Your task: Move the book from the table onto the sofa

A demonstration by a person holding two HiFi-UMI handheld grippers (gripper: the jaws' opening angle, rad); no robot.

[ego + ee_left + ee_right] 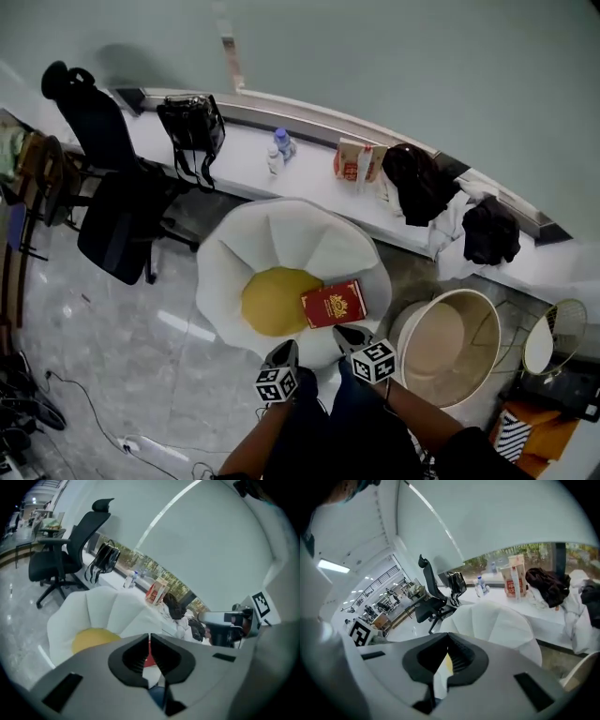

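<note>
Book (334, 304), red, lies flat on the white sofa (281, 230), seemingly overlapping the yellow cushion (272, 300). Its long axis runs left to right, the right end slightly farther away. Left gripper (285, 348) and right gripper (343, 334) hang nearby, jaws closed and empty.

No word or number can be read anywhere. The flat red book (334, 304) bears a gold emblem and gold lettering, too small to make out. The red-and-white paper carton (352, 159) on the far white bench (246, 150) shows only blurred print. The left gripper (286, 349) and the right gripper (343, 332) each carry a cube with black-and-white square markers, patterns rather than letters.
</note>
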